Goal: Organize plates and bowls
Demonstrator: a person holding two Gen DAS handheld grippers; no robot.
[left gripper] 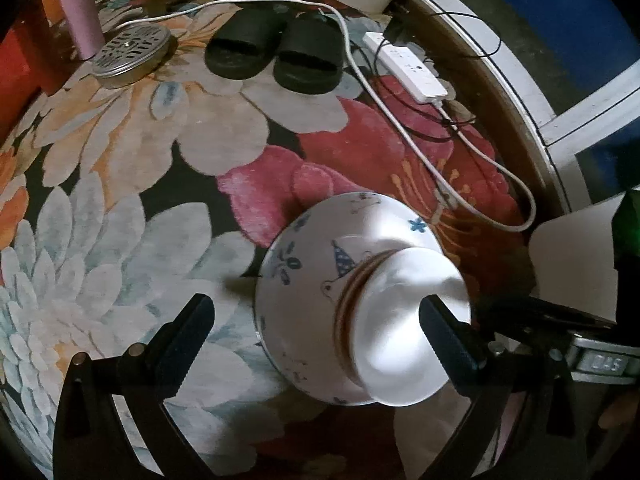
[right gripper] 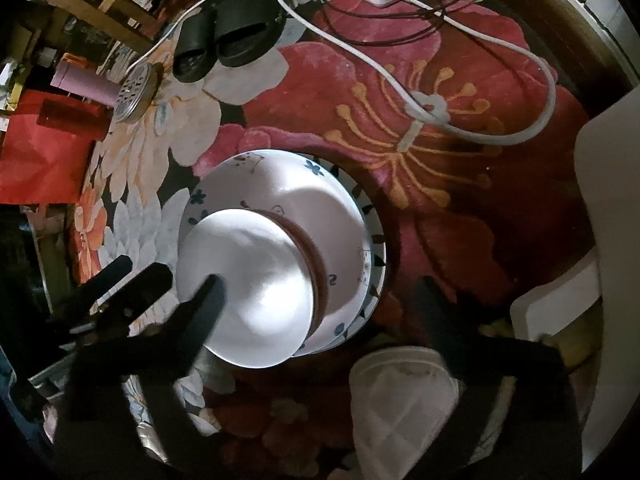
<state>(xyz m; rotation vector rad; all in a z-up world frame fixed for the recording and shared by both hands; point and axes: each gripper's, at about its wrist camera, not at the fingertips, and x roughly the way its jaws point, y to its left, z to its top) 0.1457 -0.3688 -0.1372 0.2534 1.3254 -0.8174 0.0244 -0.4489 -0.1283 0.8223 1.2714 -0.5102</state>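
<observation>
A stack of upturned white bowls stands on the flowered rug. The lower bowl (left gripper: 304, 280) has blue drawings; a plain white bowl (left gripper: 404, 320) sits on top. In the right wrist view the top bowl (right gripper: 248, 280) covers the patterned bowl (right gripper: 320, 208), which rests on a plate (right gripper: 376, 248) with a dark-marked rim. My left gripper (left gripper: 316, 312) is open, its fingers either side of the stack. My right gripper (right gripper: 320, 288) is open above the stack, its left finger (right gripper: 200, 308) over the top bowl.
Black slippers (left gripper: 276, 52), a white power strip (left gripper: 408, 66) with cables, a round metal tin (left gripper: 132, 56) and a pink cup (left gripper: 80, 12) lie at the rug's far side. A white quilted thing (right gripper: 400, 400) lies near the stack.
</observation>
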